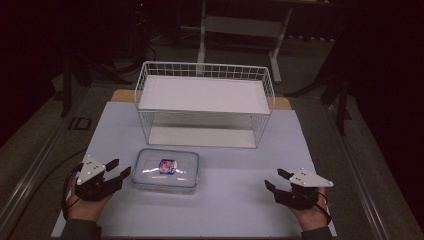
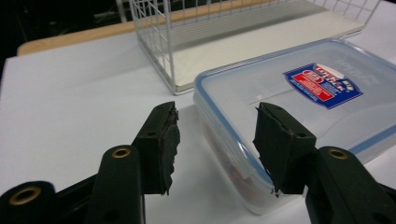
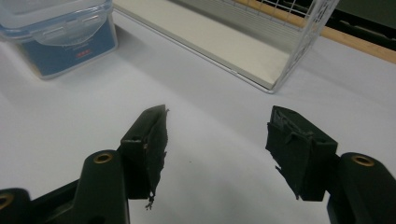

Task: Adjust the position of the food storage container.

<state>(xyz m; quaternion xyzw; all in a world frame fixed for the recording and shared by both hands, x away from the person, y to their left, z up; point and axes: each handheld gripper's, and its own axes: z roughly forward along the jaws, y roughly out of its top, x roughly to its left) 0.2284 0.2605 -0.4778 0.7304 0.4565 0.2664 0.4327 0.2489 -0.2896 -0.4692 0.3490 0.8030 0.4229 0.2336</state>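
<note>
Fingers on the left gripper are apart with nothing clamped, and in the left gripper view a corner of the clear lidded food container pokes into the gap between them; can't tell if the right-hand finger is actually touching the lid edge. The container sits flat on the white desk, just at 3 o'clock of that gripper, blue seal round the lid and a red-and-blue sticker on top. Right gripper is well apart from it, over at the container's 3 o'clock, fingers also spread over bare desk, holding nothing. At the container's 12 o'clock stands a white wire shelf rack, near but not touching, lower tier open toward the container. Nothing lies between either gripper and the container.
</note>
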